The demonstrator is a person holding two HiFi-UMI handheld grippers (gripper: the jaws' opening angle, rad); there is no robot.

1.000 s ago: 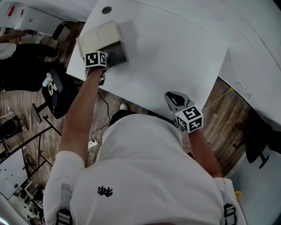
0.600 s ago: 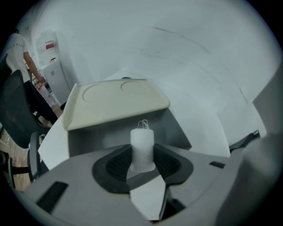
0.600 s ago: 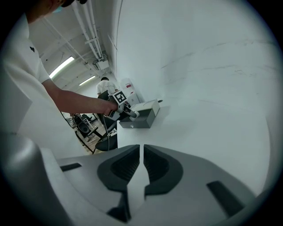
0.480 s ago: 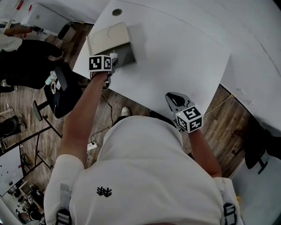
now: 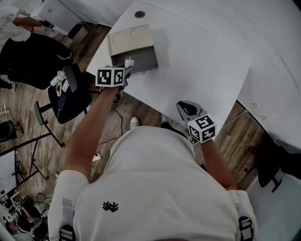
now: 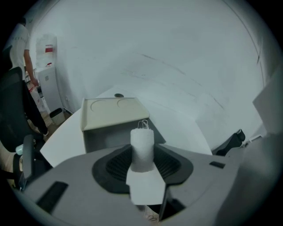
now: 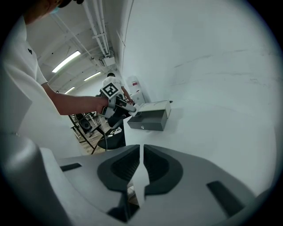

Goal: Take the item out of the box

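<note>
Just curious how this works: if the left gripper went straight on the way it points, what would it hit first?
Probably the box, which sits straight ahead of the left gripper. The white roll clamped in its jaws would touch it first, though depth is hard to judge.

We see a white worktop [image 5: 197, 61] with a round cable port [image 5: 139, 14] near its far edge. To its right, past a gap, lies a second white surface [image 5: 277, 89]. A wooden floor [image 5: 37, 155] shows beneath, with a black office chair [image 5: 70, 96] standing just beside the worktop's left edge. A dark cable [image 5: 114, 123] and a small white plug block [image 5: 96, 156] lie on the floor nearby. In the right gripper view, strip lights [image 7: 66, 62] run along the ceiling.
</note>
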